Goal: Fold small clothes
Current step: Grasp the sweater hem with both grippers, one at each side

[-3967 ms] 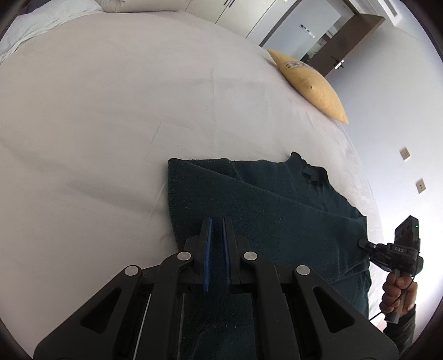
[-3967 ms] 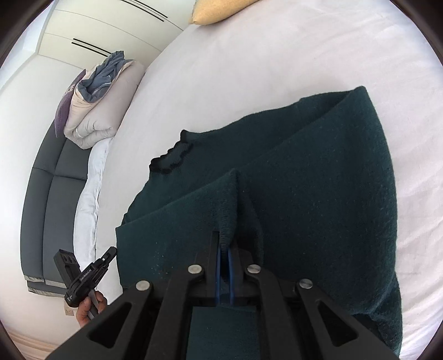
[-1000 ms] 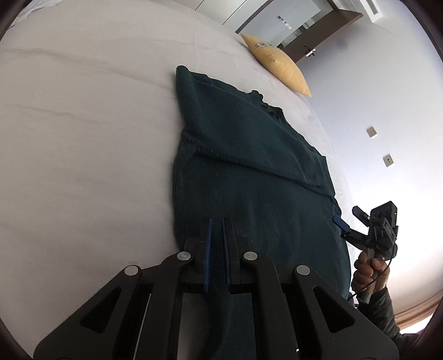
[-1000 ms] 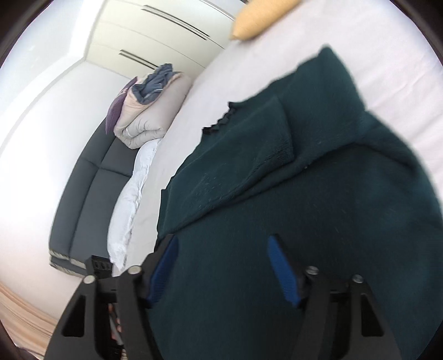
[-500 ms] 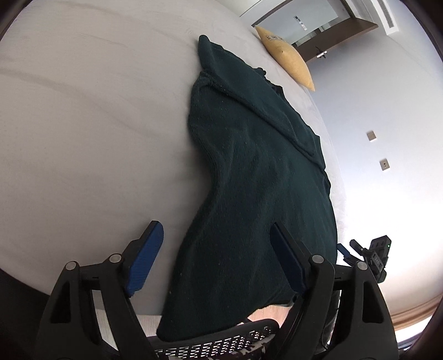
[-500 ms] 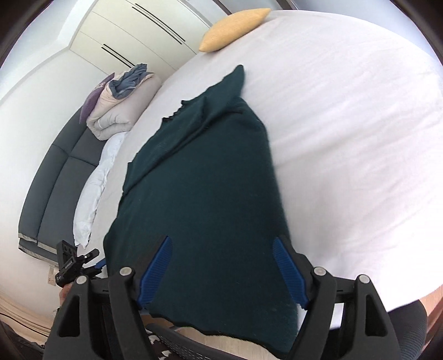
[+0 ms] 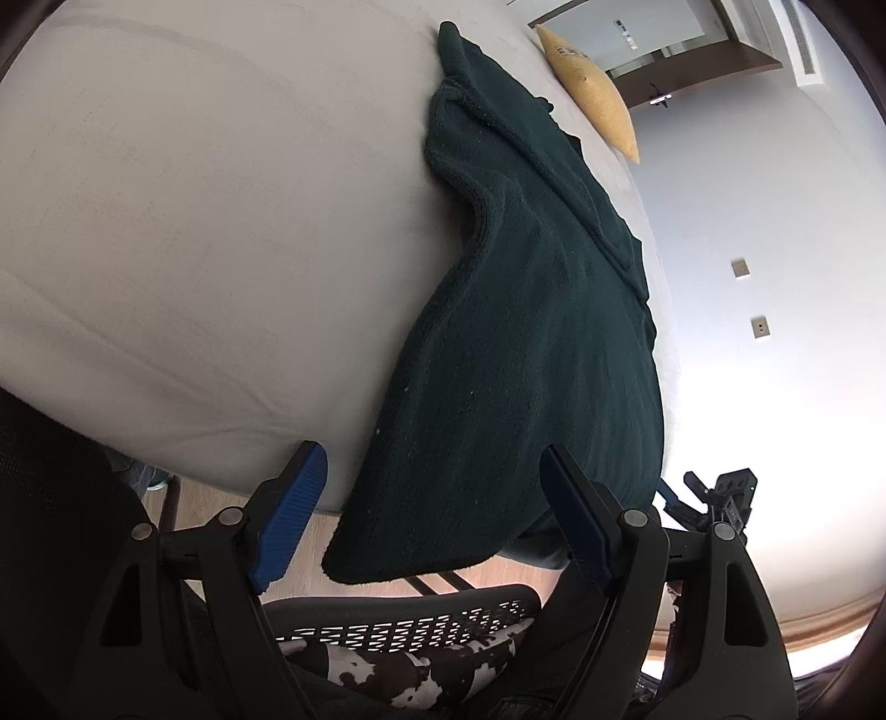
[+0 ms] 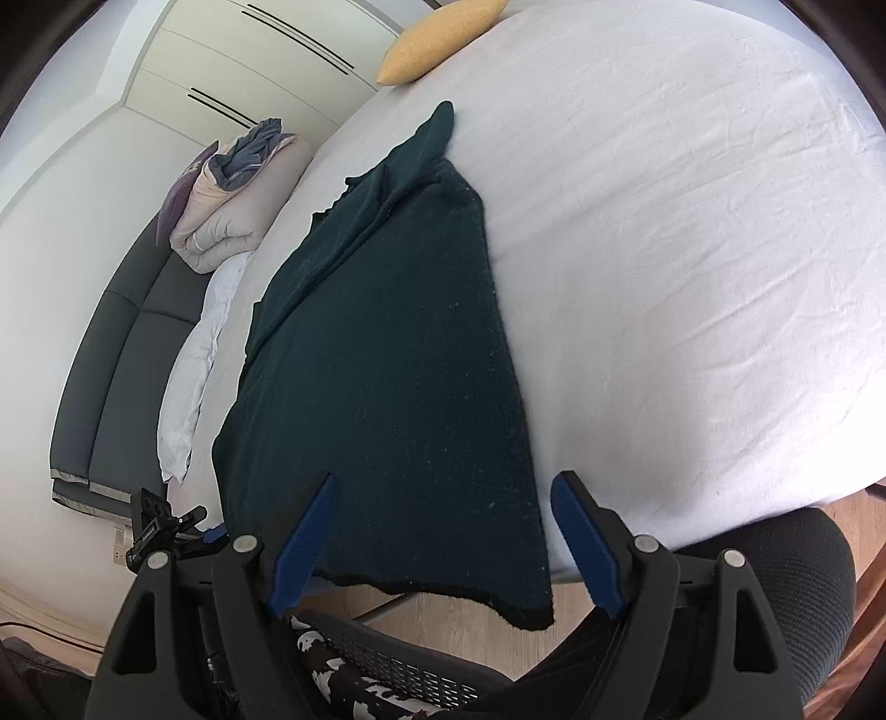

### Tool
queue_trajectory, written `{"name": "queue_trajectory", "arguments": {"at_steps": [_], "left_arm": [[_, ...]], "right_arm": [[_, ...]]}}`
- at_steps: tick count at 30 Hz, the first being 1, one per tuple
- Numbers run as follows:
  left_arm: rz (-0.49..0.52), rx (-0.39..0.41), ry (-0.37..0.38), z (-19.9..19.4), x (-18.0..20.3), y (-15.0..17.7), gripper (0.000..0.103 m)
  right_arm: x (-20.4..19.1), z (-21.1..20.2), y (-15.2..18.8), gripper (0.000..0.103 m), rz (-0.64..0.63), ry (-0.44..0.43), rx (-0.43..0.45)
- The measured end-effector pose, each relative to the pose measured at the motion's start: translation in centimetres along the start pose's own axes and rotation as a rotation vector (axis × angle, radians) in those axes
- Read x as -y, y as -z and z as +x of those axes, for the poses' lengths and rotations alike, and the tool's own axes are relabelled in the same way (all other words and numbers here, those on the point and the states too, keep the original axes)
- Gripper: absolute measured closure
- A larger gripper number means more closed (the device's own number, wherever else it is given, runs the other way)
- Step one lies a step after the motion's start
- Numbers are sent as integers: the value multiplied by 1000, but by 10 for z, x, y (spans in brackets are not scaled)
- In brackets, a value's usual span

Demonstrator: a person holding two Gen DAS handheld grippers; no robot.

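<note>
A dark green knitted garment [image 7: 526, 332] lies lengthwise on the white bed [image 7: 194, 221], its sleeves folded in over the body. Its hem hangs over the near bed edge. My left gripper [image 7: 429, 471] is open just short of that hem; the cloth shows between the blue pads [image 7: 288, 515] without touching them. In the right wrist view the same garment [image 8: 387, 360] runs away from my right gripper [image 8: 446, 498]. That gripper's jaws are opening, with the hem in front of them and nothing pressed. Each gripper shows in the other's view: right gripper [image 7: 714, 504], left gripper [image 8: 166, 526].
A yellow pillow [image 8: 437, 39] lies at the far end of the bed [image 8: 664, 249]. A folded duvet stack [image 8: 232, 205] rests on a dark sofa [image 8: 111, 360] to the left. A black mesh chair [image 7: 410, 615] and a person's patterned trousers [image 7: 398, 670] sit under the grippers.
Both grippers let go of the garment, opened wide and drew back past the bed's near edge. The garment now lies stretched out with its hem hanging off that edge.
</note>
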State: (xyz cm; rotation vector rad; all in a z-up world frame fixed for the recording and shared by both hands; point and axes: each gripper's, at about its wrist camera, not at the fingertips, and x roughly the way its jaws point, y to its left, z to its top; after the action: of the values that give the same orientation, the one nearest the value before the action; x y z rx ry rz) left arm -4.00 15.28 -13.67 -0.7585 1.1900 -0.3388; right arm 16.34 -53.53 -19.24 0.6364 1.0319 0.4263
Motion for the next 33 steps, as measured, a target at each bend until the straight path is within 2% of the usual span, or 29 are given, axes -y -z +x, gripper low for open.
{"name": "queue_trajectory", "arguments": {"at_steps": [6, 10, 15, 18, 20, 22, 24, 29, 33], "left_arm": [[-20, -54, -24, 5, -10, 7, 24], [-24, -67, -5, 16, -14, 9, 24], [-65, -63, 63, 14, -23, 7, 24], [-36, -71, 36, 18, -17, 8, 26], [-23, -104, 28, 24, -14, 10, 41], [-18, -124, 24, 31, -14, 14, 63], [-19, -129, 25, 34, -15, 16, 70], [-2, -114, 63, 28, -11, 15, 77], [-11, -95, 110, 20, -14, 13, 87]], "right_arm": [[5, 2, 3, 22, 21, 8, -31], [6, 3, 5, 22, 25, 6, -50], [8, 2, 7, 22, 25, 0, -69], [9, 1, 8, 22, 29, -3, -68], [9, 1, 7, 22, 25, 1, -73], [8, 2, 7, 22, 22, 1, -77], [9, 2, 7, 22, 19, 3, -81], [12, -1, 4, 22, 14, 6, -85], [18, -3, 3, 22, 14, 6, -102]]}}
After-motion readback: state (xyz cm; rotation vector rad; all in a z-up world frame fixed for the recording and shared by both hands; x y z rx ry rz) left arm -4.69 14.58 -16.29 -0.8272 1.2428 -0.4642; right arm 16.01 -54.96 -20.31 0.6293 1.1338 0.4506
